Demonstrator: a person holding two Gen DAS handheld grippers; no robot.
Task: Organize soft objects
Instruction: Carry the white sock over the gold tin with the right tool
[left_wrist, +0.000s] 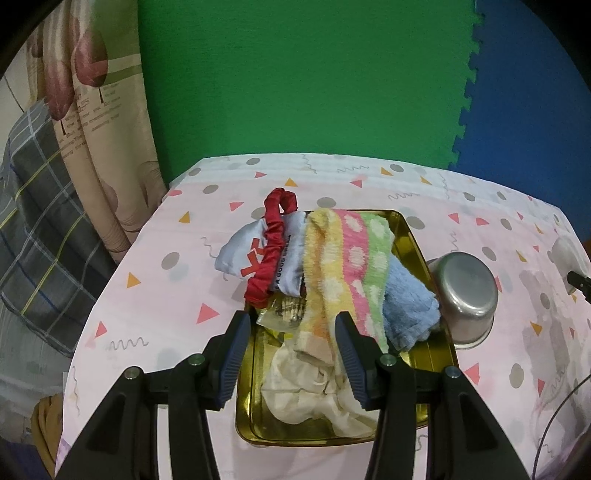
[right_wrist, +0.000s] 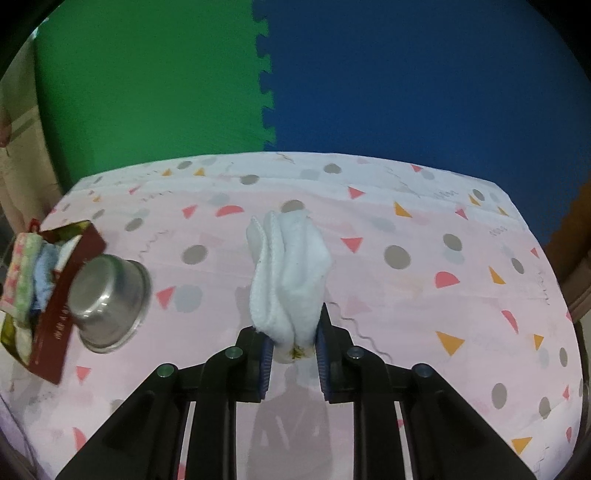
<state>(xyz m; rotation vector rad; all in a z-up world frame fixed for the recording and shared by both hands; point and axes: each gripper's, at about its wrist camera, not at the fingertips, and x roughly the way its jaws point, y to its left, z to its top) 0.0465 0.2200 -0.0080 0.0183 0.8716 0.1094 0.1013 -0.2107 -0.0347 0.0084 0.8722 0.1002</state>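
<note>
A gold tin tray (left_wrist: 413, 236) holds a heap of soft things: a striped yellow, pink and green towel (left_wrist: 347, 258), a blue cloth (left_wrist: 410, 306), a cream cloth (left_wrist: 314, 391), a pale blue printed cloth (left_wrist: 240, 251) and a red scrunchie (left_wrist: 273, 240). My left gripper (left_wrist: 291, 332) is open and empty just above the tray's near end. My right gripper (right_wrist: 294, 332) is shut on a white towel (right_wrist: 288, 266), held above the tablecloth. The tray (right_wrist: 51, 332) shows at the far left of the right wrist view.
An upturned steel bowl (left_wrist: 465, 291) sits against the tray's right side; it also shows in the right wrist view (right_wrist: 107, 302). The table has a pink patterned cloth (right_wrist: 406, 295). Green and blue foam mats stand behind; a curtain (left_wrist: 92, 129) hangs at left.
</note>
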